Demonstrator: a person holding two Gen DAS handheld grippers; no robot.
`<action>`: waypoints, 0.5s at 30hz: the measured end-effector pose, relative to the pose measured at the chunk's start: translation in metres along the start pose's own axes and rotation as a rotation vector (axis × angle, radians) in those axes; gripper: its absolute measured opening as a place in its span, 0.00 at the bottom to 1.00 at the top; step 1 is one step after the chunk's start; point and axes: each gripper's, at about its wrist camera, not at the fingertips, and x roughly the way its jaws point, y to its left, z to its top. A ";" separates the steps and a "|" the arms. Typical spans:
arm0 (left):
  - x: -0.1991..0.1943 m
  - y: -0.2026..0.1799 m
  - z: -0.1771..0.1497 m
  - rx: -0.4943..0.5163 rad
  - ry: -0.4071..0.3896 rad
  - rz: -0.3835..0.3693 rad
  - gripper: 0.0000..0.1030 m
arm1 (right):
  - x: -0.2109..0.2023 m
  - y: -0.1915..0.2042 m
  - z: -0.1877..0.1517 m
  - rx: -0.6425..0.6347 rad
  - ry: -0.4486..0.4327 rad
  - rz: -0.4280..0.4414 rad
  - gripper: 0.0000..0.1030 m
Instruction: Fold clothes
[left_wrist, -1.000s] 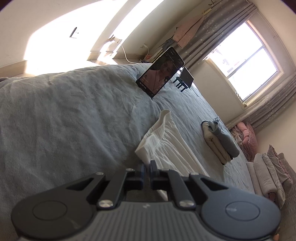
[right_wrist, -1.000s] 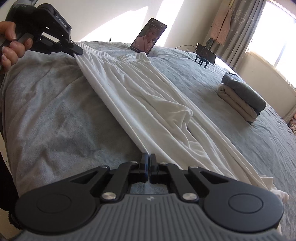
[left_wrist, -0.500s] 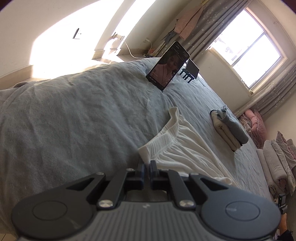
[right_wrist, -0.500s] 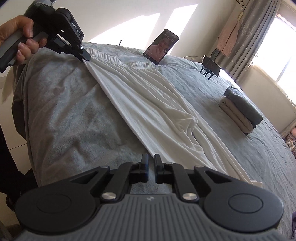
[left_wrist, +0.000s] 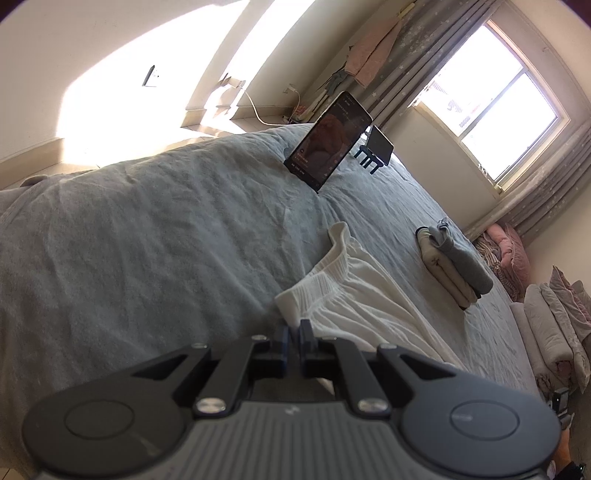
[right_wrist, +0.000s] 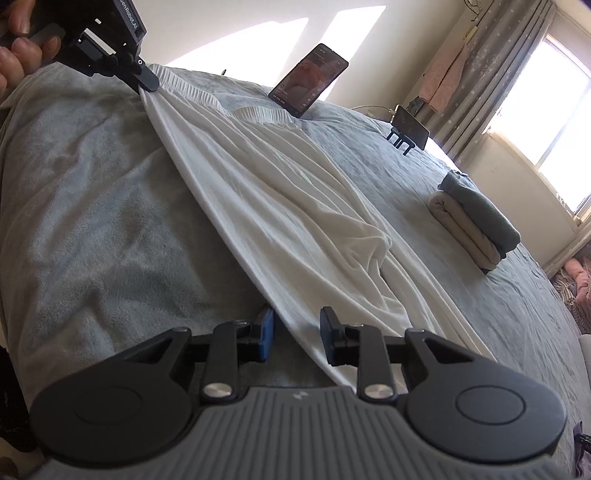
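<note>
Your left gripper (left_wrist: 291, 332) has its jaws clenched on the ribbed waistband corner of the white trousers (right_wrist: 295, 206), which lie stretched lengthwise across the grey bed (right_wrist: 92, 221). Your right gripper (right_wrist: 297, 332) has its jaws released, straddling the garment's near edge. Folded clothes (right_wrist: 476, 221) are stacked well apart, beyond a propped phone (right_wrist: 308, 79).

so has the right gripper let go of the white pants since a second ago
Yes. The right gripper was shut on the white pants edge; now its jaws stand apart, the hem lying loose between them on the grey bedspread.
</note>
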 end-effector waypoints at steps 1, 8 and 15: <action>0.001 0.001 0.000 -0.001 0.004 0.003 0.05 | 0.002 -0.001 0.000 -0.005 0.013 -0.015 0.00; -0.001 0.007 0.000 0.011 0.024 0.010 0.05 | -0.021 0.005 -0.003 -0.060 0.050 -0.007 0.00; -0.013 0.013 0.001 0.031 0.038 0.016 0.05 | -0.051 0.021 -0.005 -0.095 0.045 0.042 0.00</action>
